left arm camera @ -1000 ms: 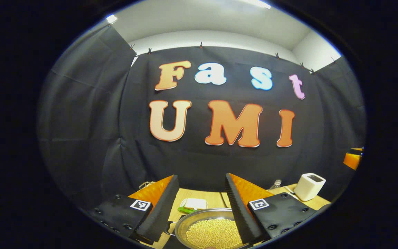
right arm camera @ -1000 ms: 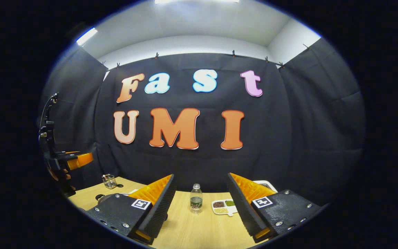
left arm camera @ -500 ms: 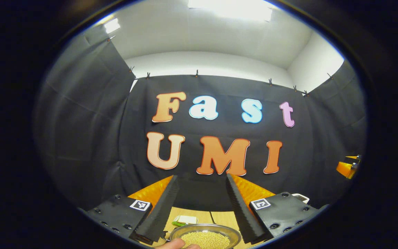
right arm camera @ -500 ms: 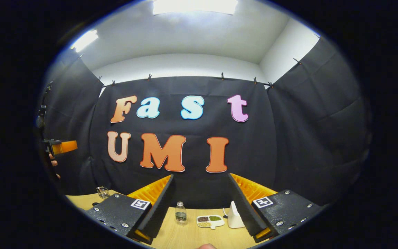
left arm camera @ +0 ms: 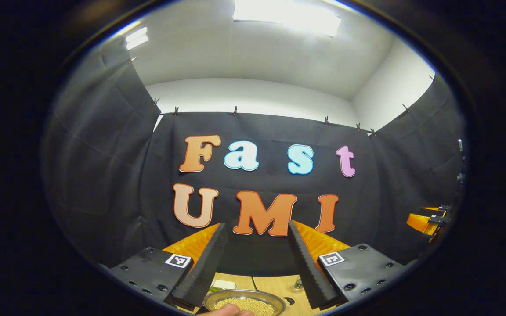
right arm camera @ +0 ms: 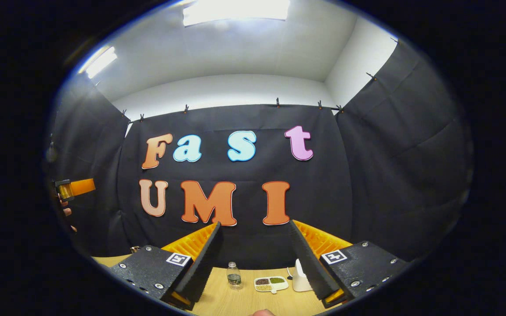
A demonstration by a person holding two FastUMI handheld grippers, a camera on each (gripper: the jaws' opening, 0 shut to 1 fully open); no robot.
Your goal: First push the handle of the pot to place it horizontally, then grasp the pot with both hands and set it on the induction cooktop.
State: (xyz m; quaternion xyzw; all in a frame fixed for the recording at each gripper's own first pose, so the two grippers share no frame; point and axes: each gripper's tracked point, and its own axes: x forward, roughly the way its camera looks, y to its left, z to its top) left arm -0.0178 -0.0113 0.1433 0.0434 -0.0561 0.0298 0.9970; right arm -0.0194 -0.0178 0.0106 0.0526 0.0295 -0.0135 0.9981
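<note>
The pot, a shallow round metal pan with a shiny rim, sits upright on the wooden table at the near bottom edge of the left gripper view, filled with small pale yellow beans, its handle and the cooktop not discernible.

Your left gripper carries two black mounting blocks studded with dark screws, each topped by a small white square tag with a black pattern. Its fingers are long wedges with finely ribbed inner faces. Your right gripper is built the same, though its screws look silvery. In the right gripper view, black hardware stands above the far gripper's body.
</note>
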